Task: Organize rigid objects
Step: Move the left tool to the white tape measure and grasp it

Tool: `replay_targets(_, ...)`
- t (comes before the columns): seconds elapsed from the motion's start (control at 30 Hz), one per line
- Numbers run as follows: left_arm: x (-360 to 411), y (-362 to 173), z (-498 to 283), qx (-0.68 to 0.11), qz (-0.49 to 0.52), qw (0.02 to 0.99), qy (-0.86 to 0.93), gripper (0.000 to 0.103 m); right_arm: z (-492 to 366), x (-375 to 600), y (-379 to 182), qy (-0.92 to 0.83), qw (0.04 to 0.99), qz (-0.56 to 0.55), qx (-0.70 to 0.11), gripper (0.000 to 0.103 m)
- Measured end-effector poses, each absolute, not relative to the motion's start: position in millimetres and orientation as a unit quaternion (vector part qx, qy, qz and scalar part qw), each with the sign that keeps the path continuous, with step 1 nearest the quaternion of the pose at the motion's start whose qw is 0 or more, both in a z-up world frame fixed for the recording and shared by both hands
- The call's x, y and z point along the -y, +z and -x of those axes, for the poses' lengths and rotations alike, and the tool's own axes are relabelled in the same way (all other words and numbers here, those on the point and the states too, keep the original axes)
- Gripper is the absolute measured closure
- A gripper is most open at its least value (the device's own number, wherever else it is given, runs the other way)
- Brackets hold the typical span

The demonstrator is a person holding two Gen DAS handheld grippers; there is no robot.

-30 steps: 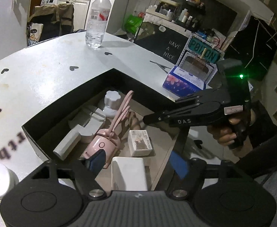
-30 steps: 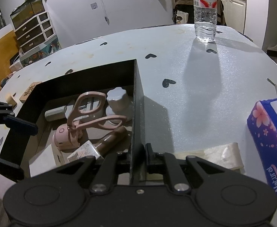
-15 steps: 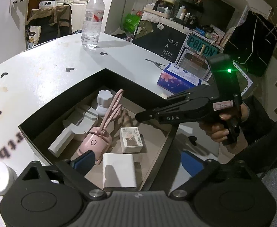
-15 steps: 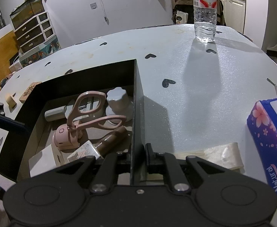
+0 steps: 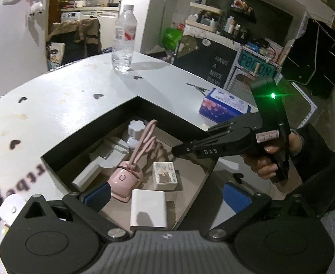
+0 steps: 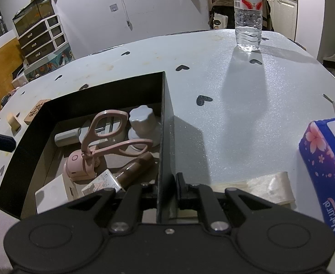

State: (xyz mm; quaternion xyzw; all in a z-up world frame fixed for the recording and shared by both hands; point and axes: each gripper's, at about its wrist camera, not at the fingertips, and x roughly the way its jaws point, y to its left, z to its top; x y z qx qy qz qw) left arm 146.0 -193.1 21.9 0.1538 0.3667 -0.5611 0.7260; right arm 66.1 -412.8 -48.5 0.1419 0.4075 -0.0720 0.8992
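Two claws work over one open black cardboard box [image 6: 165, 105] on the pale, heart-dotted bench [image 6: 236, 105]. The right claw [image 6: 166, 182] is pressed together on the box's right wall, pinching the thin panel between its fingers, apparently to steady the box while it is filled. The left claw [image 5: 167, 194] stands spread above the box's near corner, gripping nothing; its blue pads [image 5: 99, 193] frame the contents.

Inside the box lie the collected rigid items: a pink eyelash curler [image 6: 108, 132] propped on a round pink device [image 6: 76, 166], a pale grey scalloped-lid jar [image 6: 141, 121] in the far corner, a brown cylindrical tube [image 6: 135, 167], a flat white rectangular block [image 5: 148, 209], and a small white carton [image 5: 166, 175] whose top reads "UV GEL POLISH".

Legible writing elsewhere: "DAS" on the right claw's finger in the left view, "Natural" on the blue floral tissue pack [image 6: 327, 166], and red characters, too small to read, on the clear water bottle [image 6: 247, 16].
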Motion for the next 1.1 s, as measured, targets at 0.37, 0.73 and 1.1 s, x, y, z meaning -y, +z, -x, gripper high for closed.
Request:
replay_targets(0.37,147,34,-156,-0.351,-0.115,0.788,-0.492,0.0,-66,413,-49,-0.072,0.899,-0.142,-0.408,0.092)
replay_targets(0.73,105,34,-172,-0.326,-0.076,0.864,-0.375,0.0,-66,412,-48,-0.072,0.899,-0.141,-0.407,0.092)
replay_targets(1.1,92,2,-191,-0.308,-0.045,0.915,-0.257,0.0,-65,412,-48,-0.072,0.899,-0.142,-0.407,0.092)
